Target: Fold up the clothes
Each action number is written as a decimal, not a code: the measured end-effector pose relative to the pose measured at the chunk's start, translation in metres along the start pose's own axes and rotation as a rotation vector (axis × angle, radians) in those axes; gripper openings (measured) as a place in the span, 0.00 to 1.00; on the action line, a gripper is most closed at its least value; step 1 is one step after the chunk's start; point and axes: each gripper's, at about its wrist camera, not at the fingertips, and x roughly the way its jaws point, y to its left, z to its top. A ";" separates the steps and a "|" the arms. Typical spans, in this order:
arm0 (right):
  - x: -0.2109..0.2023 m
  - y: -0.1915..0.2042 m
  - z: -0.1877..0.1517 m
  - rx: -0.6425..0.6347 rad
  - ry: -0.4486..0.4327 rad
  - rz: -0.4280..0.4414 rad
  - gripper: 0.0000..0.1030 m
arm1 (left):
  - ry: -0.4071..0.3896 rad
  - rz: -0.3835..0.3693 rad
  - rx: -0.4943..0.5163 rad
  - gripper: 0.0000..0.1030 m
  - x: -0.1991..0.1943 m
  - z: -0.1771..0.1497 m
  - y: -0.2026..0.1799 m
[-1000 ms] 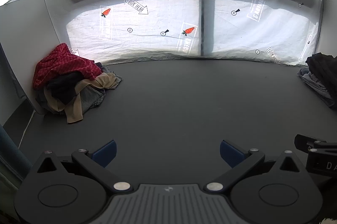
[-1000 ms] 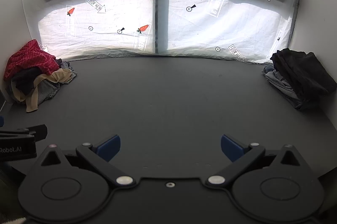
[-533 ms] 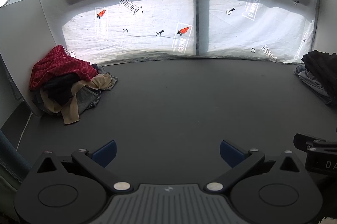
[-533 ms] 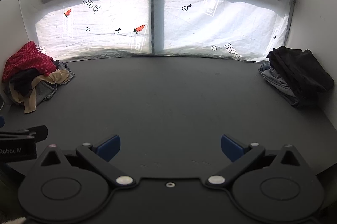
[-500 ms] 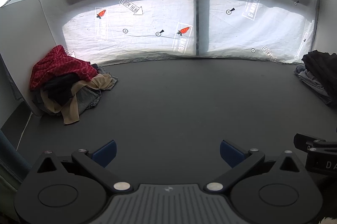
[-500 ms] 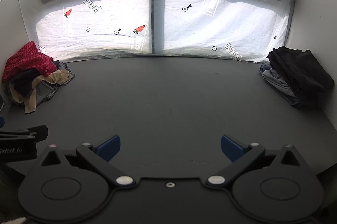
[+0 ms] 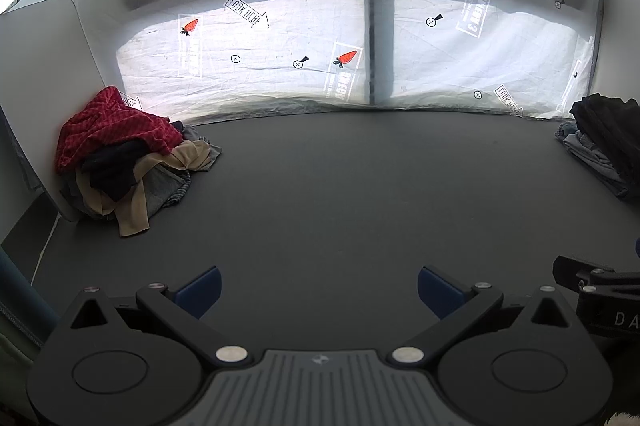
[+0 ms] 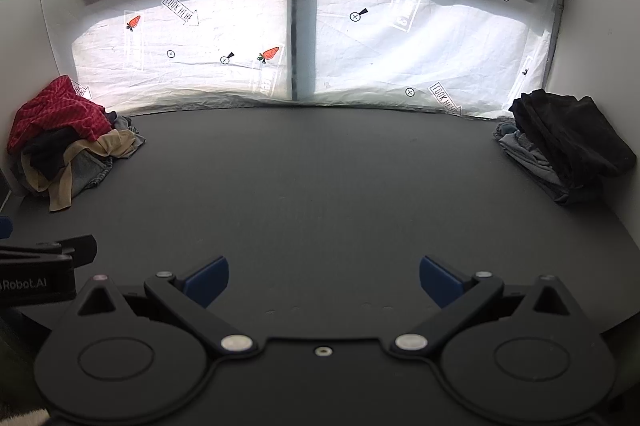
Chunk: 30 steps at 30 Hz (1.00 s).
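A dark grey table fills both views, and everything else sits around its edges. The left gripper hangs low over the table's near edge with its blue-tipped fingers spread wide and nothing between them. The right gripper is held the same way over the near edge, its blue fingers also far apart and empty. Each gripper shows at the margin of the other's view, so they hover side by side above the table's near edge. At the table's far left corner lies a loose pile of unfolded clothes: a red checked garment is on top, with a black piece, a tan one that trails toward the near side, and a grey one underneath. The pile leans against a white upright panel that stands along the table's left side. At the table's far right corner, well apart from the pile, sits a stack of folded clothes, with a black garment draped over grey and bluish layers; it lies close to the white wall there. Behind the table's far edge hangs a translucent printed sheet covering windows, marked with carrots, arrows and the words "LOOK HERE". The table's middle, between pile and stack, holds no garment.
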 end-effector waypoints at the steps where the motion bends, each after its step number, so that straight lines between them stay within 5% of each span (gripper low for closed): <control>1: 0.000 0.000 0.000 -0.001 -0.001 -0.001 1.00 | 0.000 -0.001 0.000 1.00 0.000 0.000 0.000; 30: 0.005 0.014 -0.002 -0.028 0.031 -0.006 1.00 | 0.041 -0.015 -0.024 1.00 0.009 -0.009 0.016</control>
